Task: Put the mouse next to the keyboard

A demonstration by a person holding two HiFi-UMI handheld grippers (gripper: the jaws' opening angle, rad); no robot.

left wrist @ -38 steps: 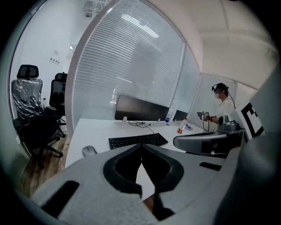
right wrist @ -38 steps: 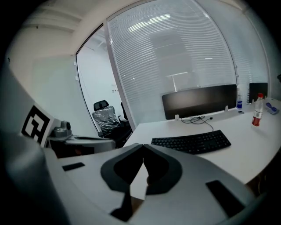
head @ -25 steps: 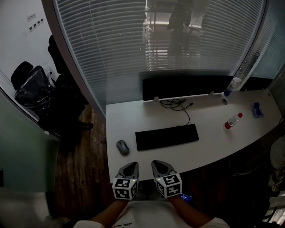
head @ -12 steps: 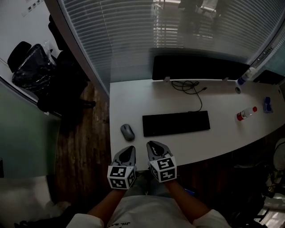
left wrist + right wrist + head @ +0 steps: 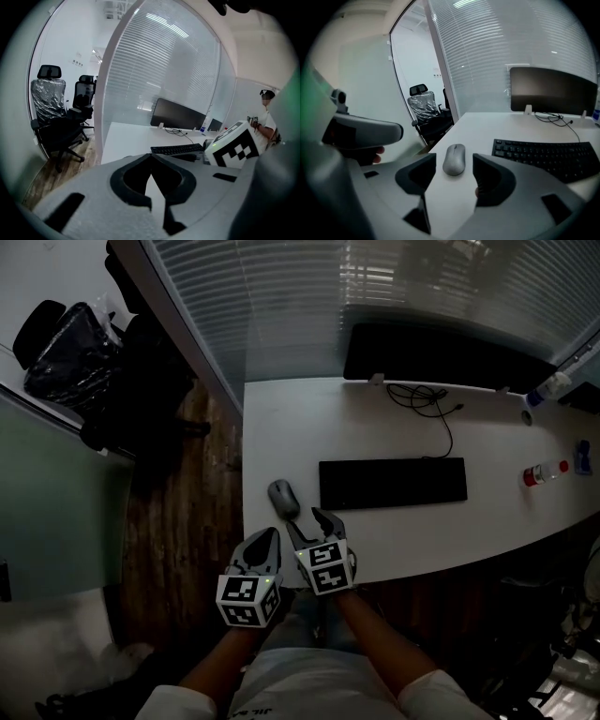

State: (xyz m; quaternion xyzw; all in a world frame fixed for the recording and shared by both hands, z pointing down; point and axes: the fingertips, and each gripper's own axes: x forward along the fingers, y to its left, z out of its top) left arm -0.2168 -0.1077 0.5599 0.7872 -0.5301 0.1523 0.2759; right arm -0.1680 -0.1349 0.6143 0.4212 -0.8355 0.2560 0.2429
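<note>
A grey mouse [image 5: 283, 499] lies near the left end of the white desk [image 5: 281, 427], a short way left of the black keyboard [image 5: 392, 483]. My right gripper [image 5: 314, 524] hangs over the desk's front edge, just short of the mouse. Its jaws are opening, and nothing is between them. In the right gripper view the mouse [image 5: 454, 157] lies straight ahead, just past the right gripper [image 5: 453, 165], with the keyboard [image 5: 548, 157] to its right. My left gripper [image 5: 265, 540] is beside it, off the desk's front edge. The left gripper [image 5: 151, 156] is shut and empty.
A dark monitor [image 5: 441, 357] stands at the back of the desk, with a black cable [image 5: 427, 399] in front of it. A small bottle [image 5: 544, 472] lies at the far right. Black office chairs [image 5: 75, 362] stand left, behind a glass partition with blinds [image 5: 281, 296]. A person [image 5: 267, 112] stands at right.
Both grippers have moved up and left toward the mouse. The right gripper's jaws, shut before, now stand apart. Mouse and keyboard have not moved on the desk.
</note>
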